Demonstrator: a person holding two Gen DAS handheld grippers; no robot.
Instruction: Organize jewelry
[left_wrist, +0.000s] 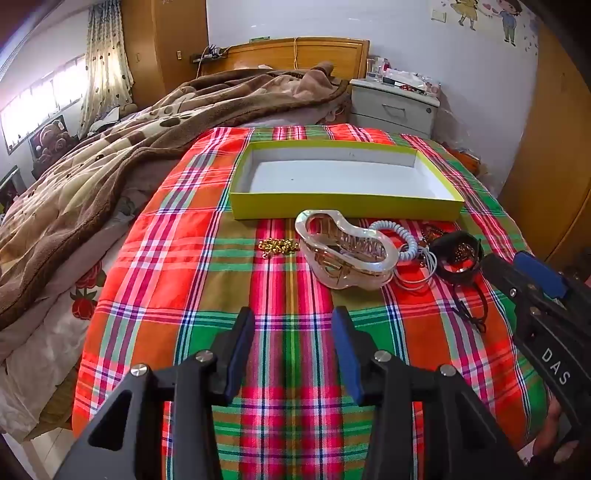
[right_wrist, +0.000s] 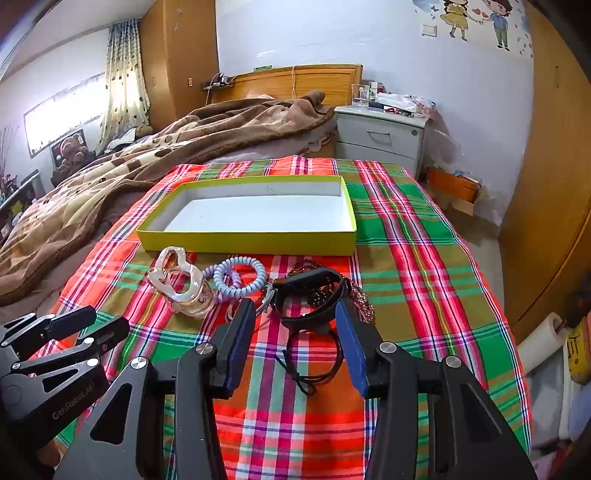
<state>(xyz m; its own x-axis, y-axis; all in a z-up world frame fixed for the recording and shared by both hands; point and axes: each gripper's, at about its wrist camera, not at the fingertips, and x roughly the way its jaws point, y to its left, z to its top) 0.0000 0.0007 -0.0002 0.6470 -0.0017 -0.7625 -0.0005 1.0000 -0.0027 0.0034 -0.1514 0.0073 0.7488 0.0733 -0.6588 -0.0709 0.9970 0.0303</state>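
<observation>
1. Left gripper (left_wrist: 291, 328): fingers apart, holding nothing, hovering over the plaid cloth (left_wrist: 177, 266) short of the jewelry row
2. Gold bead cluster (left_wrist: 279, 246): leftmost piece, lying on the cloth just left of the clip; likely light and loose, prone to scatter, so best pinched across its bunched middle. Only the left wrist view shows it
3. Pearly claw clip (left_wrist: 345, 251): rigid, glossy, probably slippery and somewhat brittle; the rounded body offers the broadest hold
4. Coil hair ties (right_wrist: 240, 277): touching the clip's right side; springy and soft, easy to take on any part of the loop. The right wrist view separates a pale blue coil from a lilac one, while the left wrist view shows a single pale coil
5. Black band (right_wrist: 314, 295): semi-stiff loop with beaded pieces bunched inside it; the near rim is the clear hold
6. Thin black cord loop (right_wrist: 314, 363): limp and light, lying nearest the right gripper; seen best in the right wrist view
7. Right gripper (right_wrist: 295, 314): fingers apart and empty, poised either side of the black band; contact cannot be told
8. Yellow box (left_wrist: 343, 210): open, white inside, holding nothing, set just beyond the whole row; judged to be the destination, with no piece yet moved in
</observation>
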